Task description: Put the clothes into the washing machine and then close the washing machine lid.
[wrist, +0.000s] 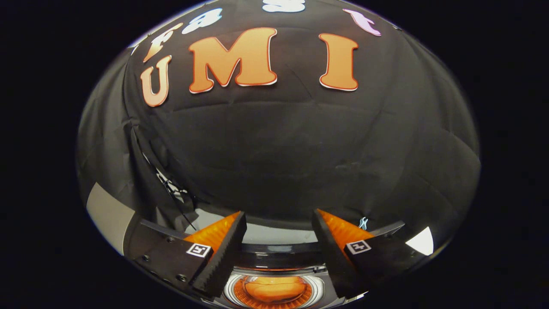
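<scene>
The gripper point(279, 240) stood open and empty, its two fingers point(223, 253) spread well apart above the washing machine point(274, 253). Between and below them the round drum mouth point(272, 288) faced straight up, with an orange garment point(273, 286) already lying inside. The cloth looked soft, light and limp, likely to sag and drape from any pinch, so a bunched fold near its middle seemed the best hold. Its long axis appeared to run across the drum, from finger to finger. The lid could not be made out.
</scene>
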Demonstrator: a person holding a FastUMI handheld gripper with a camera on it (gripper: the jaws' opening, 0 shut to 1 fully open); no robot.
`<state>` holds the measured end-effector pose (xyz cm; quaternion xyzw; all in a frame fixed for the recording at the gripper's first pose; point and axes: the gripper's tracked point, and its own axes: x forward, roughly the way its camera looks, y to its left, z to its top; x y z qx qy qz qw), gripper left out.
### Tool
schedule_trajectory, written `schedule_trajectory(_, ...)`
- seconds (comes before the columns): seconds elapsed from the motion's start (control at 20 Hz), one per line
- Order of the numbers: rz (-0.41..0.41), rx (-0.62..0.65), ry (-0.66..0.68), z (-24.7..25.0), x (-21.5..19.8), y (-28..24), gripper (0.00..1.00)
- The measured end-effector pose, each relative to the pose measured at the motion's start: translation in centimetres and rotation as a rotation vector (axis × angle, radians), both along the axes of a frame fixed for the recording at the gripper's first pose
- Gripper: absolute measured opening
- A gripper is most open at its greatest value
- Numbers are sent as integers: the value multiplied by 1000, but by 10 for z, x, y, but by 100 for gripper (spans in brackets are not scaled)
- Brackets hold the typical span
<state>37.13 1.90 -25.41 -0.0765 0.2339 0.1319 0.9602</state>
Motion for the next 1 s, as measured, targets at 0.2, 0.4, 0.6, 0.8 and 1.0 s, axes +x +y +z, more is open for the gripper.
schedule_trajectory(0.2, -5, 20, 18, 0, -14, -4, 98)
schedule_trajectory(0.4, 12, 25, 7, -1, -31, -10, 98)
schedule_trajectory(0.6, 16, 23, 4, -2, -50, -17, 99)
schedule_trajectory(0.8, 20, 26, 3, -7, -73, -23, 98)
schedule_trajectory(1.0, 17, 29, 8, -14, -96, -31, 98)
